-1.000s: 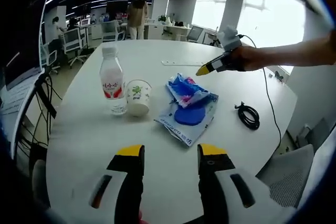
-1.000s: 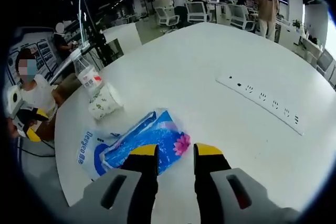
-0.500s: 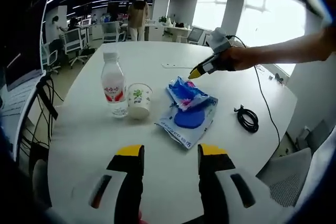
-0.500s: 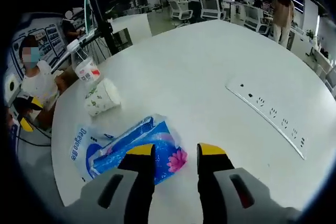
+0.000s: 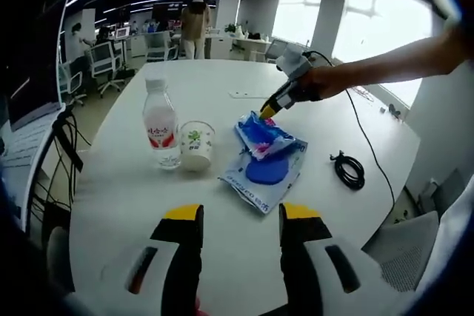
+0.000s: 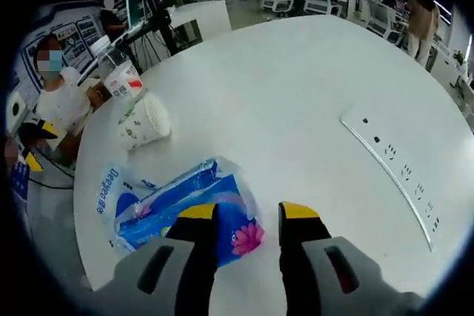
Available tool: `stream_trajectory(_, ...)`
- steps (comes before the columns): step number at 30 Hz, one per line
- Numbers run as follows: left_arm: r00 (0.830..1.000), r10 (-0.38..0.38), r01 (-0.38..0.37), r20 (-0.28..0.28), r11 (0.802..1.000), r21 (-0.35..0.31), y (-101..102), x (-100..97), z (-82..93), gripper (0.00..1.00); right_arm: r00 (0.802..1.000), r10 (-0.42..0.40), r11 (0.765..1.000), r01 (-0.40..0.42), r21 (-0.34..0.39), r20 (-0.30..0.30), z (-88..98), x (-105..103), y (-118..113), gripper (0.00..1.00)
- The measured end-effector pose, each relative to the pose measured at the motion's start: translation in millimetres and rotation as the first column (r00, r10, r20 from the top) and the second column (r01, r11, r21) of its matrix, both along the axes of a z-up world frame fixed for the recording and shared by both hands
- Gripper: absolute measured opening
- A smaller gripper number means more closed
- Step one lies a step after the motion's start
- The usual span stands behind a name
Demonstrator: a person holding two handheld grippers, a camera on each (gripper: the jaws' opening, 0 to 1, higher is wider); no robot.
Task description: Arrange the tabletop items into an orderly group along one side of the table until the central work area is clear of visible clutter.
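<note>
On the round white table lies a blue tissue pack on top of a flat blue-and-white plastic bag. Left of them stand a paper cup and a water bottle with a red label. My left gripper is open, low over the near table edge, well short of everything. My right gripper is open right over the tissue pack, whose flower-printed corner lies between the jaws. In the left gripper view the right gripper comes in from the right, tips at the pack's far end.
A coiled black cable lies to the right of the bag. A white power strip is set in the table beyond the pack. A seated person is at the table's edge. Office chairs and desks stand further back.
My right gripper has moved down and in toward the tissue pack, its tips now at the pack's end. My left gripper and the table items have stayed put.
</note>
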State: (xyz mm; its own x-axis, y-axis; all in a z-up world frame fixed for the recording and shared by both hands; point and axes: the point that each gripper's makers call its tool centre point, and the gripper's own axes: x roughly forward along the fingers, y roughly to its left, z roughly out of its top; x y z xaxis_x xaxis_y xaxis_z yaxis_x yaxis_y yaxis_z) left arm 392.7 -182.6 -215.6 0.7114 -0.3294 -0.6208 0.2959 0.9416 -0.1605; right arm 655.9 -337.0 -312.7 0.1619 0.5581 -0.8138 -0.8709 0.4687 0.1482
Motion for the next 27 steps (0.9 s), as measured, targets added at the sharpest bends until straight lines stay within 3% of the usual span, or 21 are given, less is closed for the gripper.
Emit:
stream_trajectory(10, 1.000, -0.003, 0.003, -0.001, 1.000, 0.001, -2.5, -1.3, 2.6, 0.40, 0.998, 0.059, 0.998, -0.059, -0.001, -0.003, -1.8, -9.9, -0.4, 0.02)
stream_trajectory(13, 1.000, -0.004, 0.004, -0.005, 1.000, 0.000, -3.8, -2.9, 2.2, 0.40, 0.998, 0.054, 0.998, -0.053, 0.029, -0.014, 1.5, -15.4, 1.5, 0.00)
stream_trajectory(18, 1.000, -0.013, 0.013, -0.005, 1.000, -0.003, -7.5, -4.2, 2.2, 0.40, 0.999, 0.053, 0.999, -0.053, 0.015, -0.003, 1.8, -16.4, -7.0, 0.00)
stream_trajectory(24, 1.000, -0.019, 0.019, 0.007, 1.000, -0.015, -12.2, -2.2, 6.0, 0.40, 0.998, -0.054, 0.996, 0.055, 0.072, -0.010, 14.3, -19.7, -17.1, 0.00)
stream_trajectory(27, 1.000, -0.020, 0.020, 0.013, 1.000, -0.020, -13.4, -2.1, 8.1, 0.40, 0.998, -0.064, 0.995, 0.065, 0.080, -0.018, 17.1, -23.3, -24.1, 0.00)
